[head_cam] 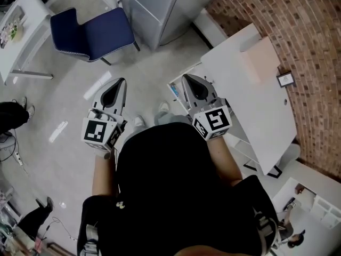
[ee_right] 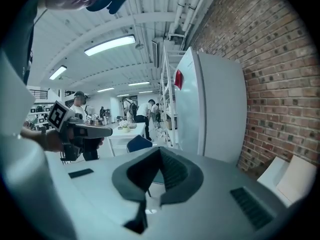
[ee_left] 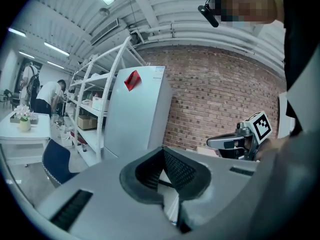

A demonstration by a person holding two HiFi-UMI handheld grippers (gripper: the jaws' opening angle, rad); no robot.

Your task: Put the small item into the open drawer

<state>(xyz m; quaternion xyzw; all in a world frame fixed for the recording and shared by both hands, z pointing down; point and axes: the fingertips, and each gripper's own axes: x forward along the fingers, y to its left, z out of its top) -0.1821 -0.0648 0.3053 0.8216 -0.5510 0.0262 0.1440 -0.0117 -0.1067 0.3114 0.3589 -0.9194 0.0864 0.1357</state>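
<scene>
I stand holding both grippers out at waist height, above the floor. In the head view my left gripper (head_cam: 118,83) and right gripper (head_cam: 188,79) both point forward, jaws closed together with nothing between them. The left gripper view looks past its shut jaws (ee_left: 163,156) to the right gripper (ee_left: 225,143). From the right gripper view, beyond its shut jaws (ee_right: 160,151), the left gripper (ee_right: 97,130) shows. An open white drawer-like compartment (head_cam: 180,78) with something blue inside sits at the white table's (head_cam: 250,105) near corner, just beside the right gripper's tip. I cannot make out a small item.
A beige box (head_cam: 259,58) and a small framed card (head_cam: 285,79) lie on the table by the brick wall (head_cam: 303,31). A blue chair (head_cam: 93,31) and a grey cabinet (head_cam: 160,4) stand ahead. People work at shelves (ee_right: 167,89) in the background.
</scene>
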